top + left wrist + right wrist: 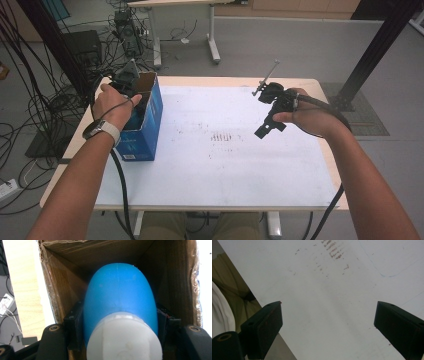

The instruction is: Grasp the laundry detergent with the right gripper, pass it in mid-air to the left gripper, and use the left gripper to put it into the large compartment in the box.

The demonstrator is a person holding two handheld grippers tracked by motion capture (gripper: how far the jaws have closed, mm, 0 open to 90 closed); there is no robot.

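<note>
Two grippers: I hold one in each hand over the desk [225, 170].
Left gripper [131, 92]: it points down into the open top of the blue box [145, 135], at the left side of the desk.
Left jaws: they are squeezed on the blue bottle [120, 297], one black pad on each side of it.
Blue bottle: it is inside the brown cardboard walls of the box, with its white cap [123, 340] toward my camera and its round blue end pointing deeper in.
Right gripper [270, 126]: I hold it above the right part of the desk, well apart from the box.
Right jaws: they are wide open with nothing between them, just the white desk top with small brown marks [334, 252].
</note>
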